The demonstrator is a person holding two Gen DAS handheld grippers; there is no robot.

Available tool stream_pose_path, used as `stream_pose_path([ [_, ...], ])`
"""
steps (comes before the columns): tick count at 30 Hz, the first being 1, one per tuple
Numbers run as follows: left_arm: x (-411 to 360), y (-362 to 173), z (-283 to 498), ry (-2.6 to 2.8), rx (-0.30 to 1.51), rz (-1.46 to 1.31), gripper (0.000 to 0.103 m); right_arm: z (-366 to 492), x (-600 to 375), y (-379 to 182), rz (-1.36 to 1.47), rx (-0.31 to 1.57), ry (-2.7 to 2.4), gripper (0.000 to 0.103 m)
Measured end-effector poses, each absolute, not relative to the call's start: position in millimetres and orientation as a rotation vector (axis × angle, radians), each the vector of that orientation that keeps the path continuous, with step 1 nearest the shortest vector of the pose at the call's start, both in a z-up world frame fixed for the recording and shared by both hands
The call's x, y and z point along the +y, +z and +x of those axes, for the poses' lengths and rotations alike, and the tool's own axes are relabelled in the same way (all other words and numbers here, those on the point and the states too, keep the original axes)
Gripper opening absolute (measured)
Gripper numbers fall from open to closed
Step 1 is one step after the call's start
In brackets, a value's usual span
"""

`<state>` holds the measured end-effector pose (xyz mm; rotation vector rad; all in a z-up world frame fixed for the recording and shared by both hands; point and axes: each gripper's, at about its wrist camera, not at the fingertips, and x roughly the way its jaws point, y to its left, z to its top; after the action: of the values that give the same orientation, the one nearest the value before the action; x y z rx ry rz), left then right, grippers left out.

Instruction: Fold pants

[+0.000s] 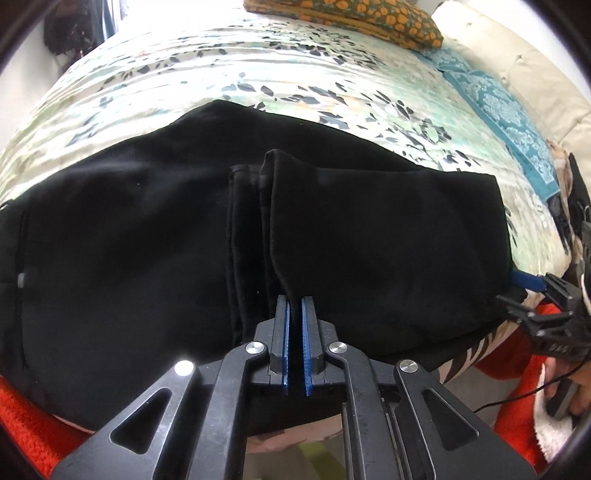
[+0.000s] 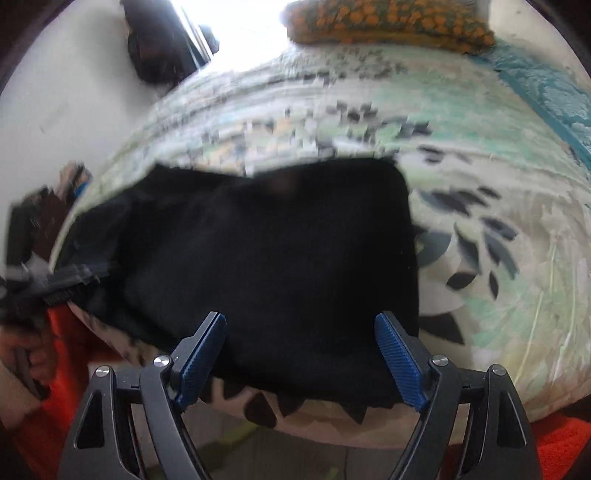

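Left tool [image 1: 295, 299] clenched on a fold of the black pants [image 1: 129, 221]; right tool [image 2: 301, 321] released above them on the bed [image 1: 184, 74].

Two fisheye wrist cameras look steeply down along their own fingers, close over black pants [image 1: 129, 229] on a floral bedspread [image 1: 221, 74]. Both views share the patterned pillow [image 2: 391, 22] beyond the fingertips; the right view is blurred.

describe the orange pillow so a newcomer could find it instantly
Start from the bed with the pale leaf-print cover. At its far end, beyond the black pants, lies the pillow. It alone is patterned with orange blobs on dark green; the cloth beside it is teal.
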<state>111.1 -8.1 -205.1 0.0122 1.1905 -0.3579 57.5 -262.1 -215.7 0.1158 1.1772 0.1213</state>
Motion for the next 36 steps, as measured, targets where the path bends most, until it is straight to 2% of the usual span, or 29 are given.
stream_pose_path([
  [2, -5.6, -202.7, 112.4, -0.355, 1.197, 0.009, 0.009, 58.9, -256.2, -226.0, 0.035, 1.162, 0.1, 0.09],
  [4, 7.1, -195.6, 113.4, -0.319, 1.198, -0.04, 0.019, 62.6, -257.1, -223.8, 0.027, 1.172, 0.09, 0.091],
  [6, 22.3, -178.2, 108.3, -0.227, 1.117, -0.057, 0.048, 59.8, -259.1, -224.1, 0.026, 1.168, 0.087, 0.093],
  [7, 26.7, -166.9, 105.3, -0.197, 1.057, -0.05, 0.055, 57.6, -261.1, -221.9, 0.036, 1.166, 0.077, 0.093],
  [9, 30.2, -147.2, 100.7, -0.225, 0.967, -0.068, 0.055, 53.5, -268.0, -211.5, 0.061, 1.155, 0.065, 0.093],
  [12, 19.0, -134.4, 99.3, -0.359, 0.907, -0.127, 0.058, 44.1, -285.5, -176.6, 0.137, 1.035, 0.014, 0.093],
  [16, -23.1, -160.2, 106.0, -0.513, 0.962, -0.034, 0.06, 55.4, -298.4, -144.6, 0.321, 0.913, 0.089, 0.093],
  [20, -37.3, -212.6, 107.8, -0.499, 1.126, 0.074, 0.057, 70.1, -279.5, -178.6, 0.395, 1.043, 0.273, 0.092],
  [21, -36.0, -214.2, 102.7, -0.513, 1.096, 0.089, 0.057, 69.3, -275.8, -197.2, 0.343, 1.117, 0.245, 0.09],
  [22, -36.5, -211.4, 99.0, -0.519, 1.083, 0.105, 0.058, 66.6, -276.4, -215.7, 0.289, 1.185, 0.188, 0.078],
  [23, -37.2, -209.2, 96.5, -0.515, 1.089, 0.119, 0.058, 61.3, -282.4, -223.4, 0.283, 1.181, 0.169, 0.071],
  [24, -36.6, -206.7, 93.8, -0.51, 1.089, 0.118, 0.058, 56.2, -289.4, -217.8, 0.31, 1.14, 0.169, 0.069],
  [30, -40.0, -208.8, 98.3, -0.51, 1.092, 0.108, 0.064, 93.8, -314.7, -168.6, 0.468, 1.019, 0.167, 0.074],
  [34, -39.4, -208.5, 95.6, -0.516, 1.082, 0.12, 0.065, 143.3, -309.9, -199.5, 0.592, 1.121, 0.266, 0.073],
  [35, -39.3, -208.4, 95.2, -0.523, 1.08, 0.121, 0.065, 150.8, -314.5, -216.5, 0.591, 1.181, 0.211, 0.07],
  [36, -38.0, -207.1, 93.3, -0.526, 1.078, 0.121, 0.065, 154.5, -321.7, -230.4, 0.615, 1.215, 0.184, 0.053],
])
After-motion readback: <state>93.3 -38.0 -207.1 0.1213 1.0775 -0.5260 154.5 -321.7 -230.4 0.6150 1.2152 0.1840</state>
